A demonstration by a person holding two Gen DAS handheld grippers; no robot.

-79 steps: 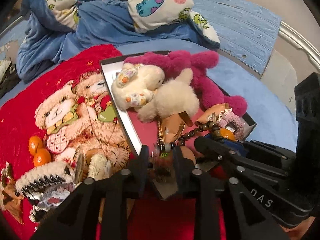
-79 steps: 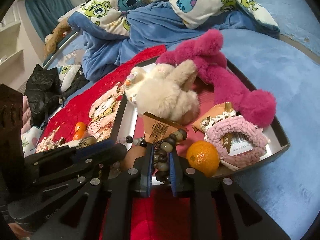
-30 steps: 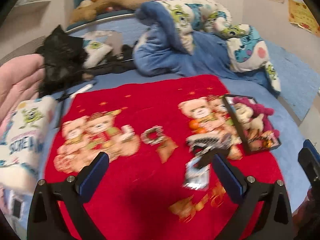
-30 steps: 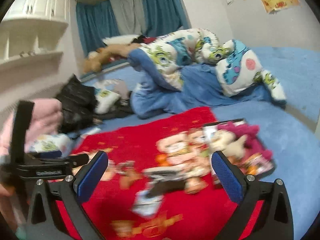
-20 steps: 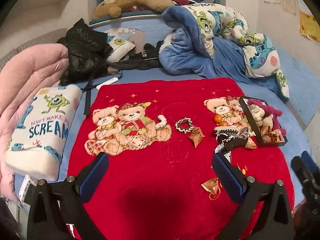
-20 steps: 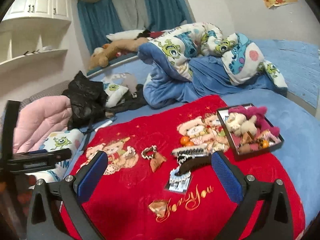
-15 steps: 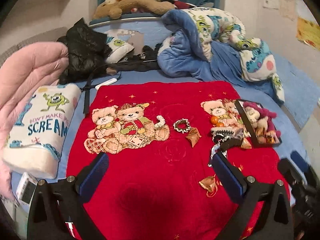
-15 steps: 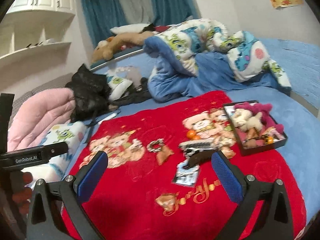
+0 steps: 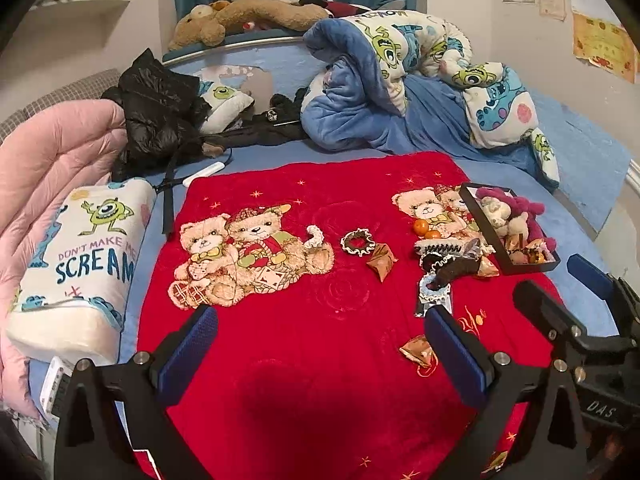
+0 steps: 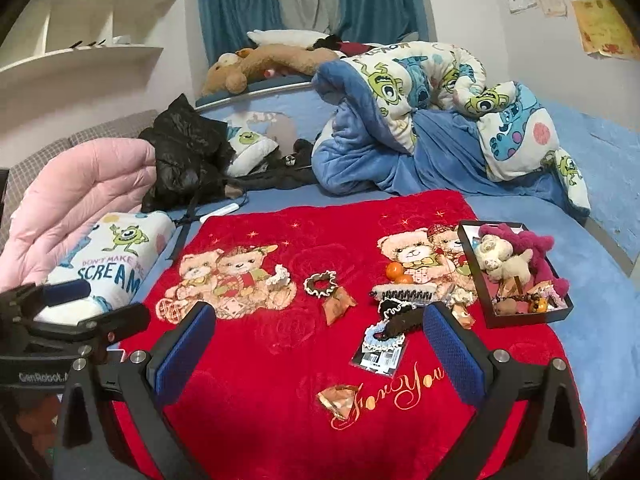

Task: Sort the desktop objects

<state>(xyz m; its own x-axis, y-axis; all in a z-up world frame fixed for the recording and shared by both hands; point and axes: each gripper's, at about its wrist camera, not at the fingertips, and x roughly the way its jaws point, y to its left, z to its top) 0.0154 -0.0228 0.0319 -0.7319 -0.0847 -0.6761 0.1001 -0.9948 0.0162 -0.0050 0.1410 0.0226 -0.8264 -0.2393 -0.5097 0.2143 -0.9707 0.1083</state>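
A wide bed with a blue sheet fills the room. Teal curtains hang behind it, white wall shelves stand left, paper certificates hang right.

Ahead of you the blanket lies spread on the bed. The tray sits at its right edge, holding plush toys. Left of the tray lie two oranges, a comb, then a scrunchie. A pillow lies off the blanket's left edge.

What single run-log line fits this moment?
left hand-held gripper: open, empty | right hand-held gripper: open, empty | tray: holds plush toys | loose items on red blanket
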